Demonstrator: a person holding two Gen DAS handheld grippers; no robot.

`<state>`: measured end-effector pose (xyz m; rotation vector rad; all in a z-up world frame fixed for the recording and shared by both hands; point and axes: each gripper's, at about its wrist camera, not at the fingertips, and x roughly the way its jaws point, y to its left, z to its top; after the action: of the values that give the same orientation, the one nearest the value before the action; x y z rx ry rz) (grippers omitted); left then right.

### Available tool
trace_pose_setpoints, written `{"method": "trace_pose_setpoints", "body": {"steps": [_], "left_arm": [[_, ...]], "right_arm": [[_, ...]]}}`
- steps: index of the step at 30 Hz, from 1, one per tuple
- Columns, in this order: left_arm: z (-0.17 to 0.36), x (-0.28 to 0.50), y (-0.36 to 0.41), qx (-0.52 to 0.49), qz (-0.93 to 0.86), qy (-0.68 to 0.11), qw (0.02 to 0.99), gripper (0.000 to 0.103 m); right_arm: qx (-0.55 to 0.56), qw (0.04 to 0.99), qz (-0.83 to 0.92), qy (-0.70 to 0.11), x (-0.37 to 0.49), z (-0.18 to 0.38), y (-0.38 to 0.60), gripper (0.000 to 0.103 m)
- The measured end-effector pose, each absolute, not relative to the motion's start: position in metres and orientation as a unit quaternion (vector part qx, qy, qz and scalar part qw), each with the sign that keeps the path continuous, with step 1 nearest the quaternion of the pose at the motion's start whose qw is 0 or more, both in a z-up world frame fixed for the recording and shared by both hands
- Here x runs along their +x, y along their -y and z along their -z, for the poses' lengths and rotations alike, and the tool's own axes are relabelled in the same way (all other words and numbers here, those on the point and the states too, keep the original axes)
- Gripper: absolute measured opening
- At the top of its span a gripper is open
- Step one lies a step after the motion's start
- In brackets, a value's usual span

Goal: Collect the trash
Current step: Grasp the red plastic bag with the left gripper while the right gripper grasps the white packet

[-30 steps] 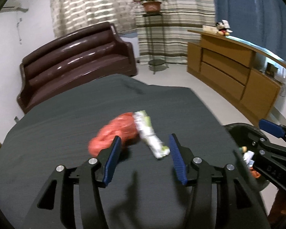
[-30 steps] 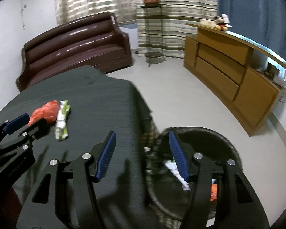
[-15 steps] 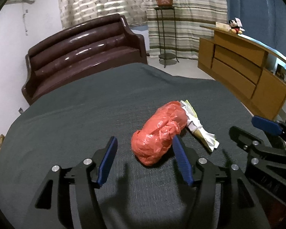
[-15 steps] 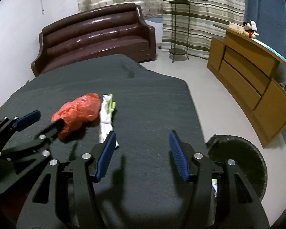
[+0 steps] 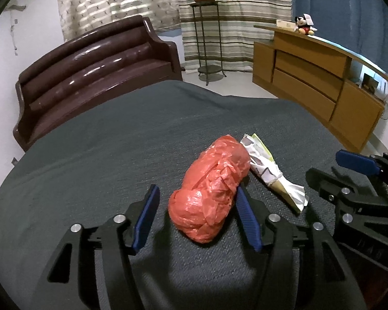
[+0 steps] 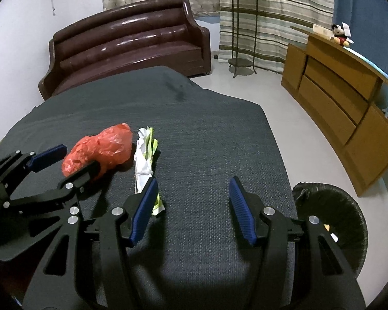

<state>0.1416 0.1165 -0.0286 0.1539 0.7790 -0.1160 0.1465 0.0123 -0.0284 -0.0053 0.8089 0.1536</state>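
A crumpled red plastic bag [image 5: 210,190] lies on the dark grey cloth-covered table [image 5: 116,155]. A white and green wrapper [image 5: 271,173] lies just right of it. My left gripper [image 5: 196,219] is open, its blue pads on either side of the bag's near end. In the right wrist view the bag [image 6: 103,152] and wrapper [image 6: 144,165] lie left of centre. My right gripper [image 6: 192,208] is open and empty, its left pad next to the wrapper's near end. A black trash bin [image 6: 331,219] stands on the floor at the table's right.
A brown leather sofa [image 5: 90,77] stands behind the table. A wooden sideboard [image 5: 310,85] runs along the right wall with a plush toy [image 5: 304,24] on top. A plant stand [image 5: 207,33] stands by striped curtains. The table's right edge [image 6: 279,155] drops to a pale floor.
Both grippers swung left, away from the bin and over the table. My left gripper moved in so the red bag now lies between its open pads. My right gripper neared the wrapper.
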Motion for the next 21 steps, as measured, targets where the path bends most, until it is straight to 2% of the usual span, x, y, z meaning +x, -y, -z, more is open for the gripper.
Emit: {"method": "trace_pose_setpoints", "body": {"steps": [1, 5, 21], "left_arm": [[0.029, 0.142, -0.116, 0.074, 0.061, -0.38, 0.92, 0.05], [0.029, 0.142, -0.115, 0.075, 0.071, -0.377, 0.921, 0.046], [0.02, 0.134, -0.146, 0.034, 0.027, -0.369, 0.929, 0.043]], "right_arm": [[-0.001, 0.916, -0.075, -0.394, 0.148, 0.029, -0.011, 0.056], [0.0, 0.915, -0.075, -0.395, 0.15, 0.029, -0.007, 0.056], [-0.013, 0.915, -0.085, -0.395, 0.152, 0.033, -0.018, 0.056]]}}
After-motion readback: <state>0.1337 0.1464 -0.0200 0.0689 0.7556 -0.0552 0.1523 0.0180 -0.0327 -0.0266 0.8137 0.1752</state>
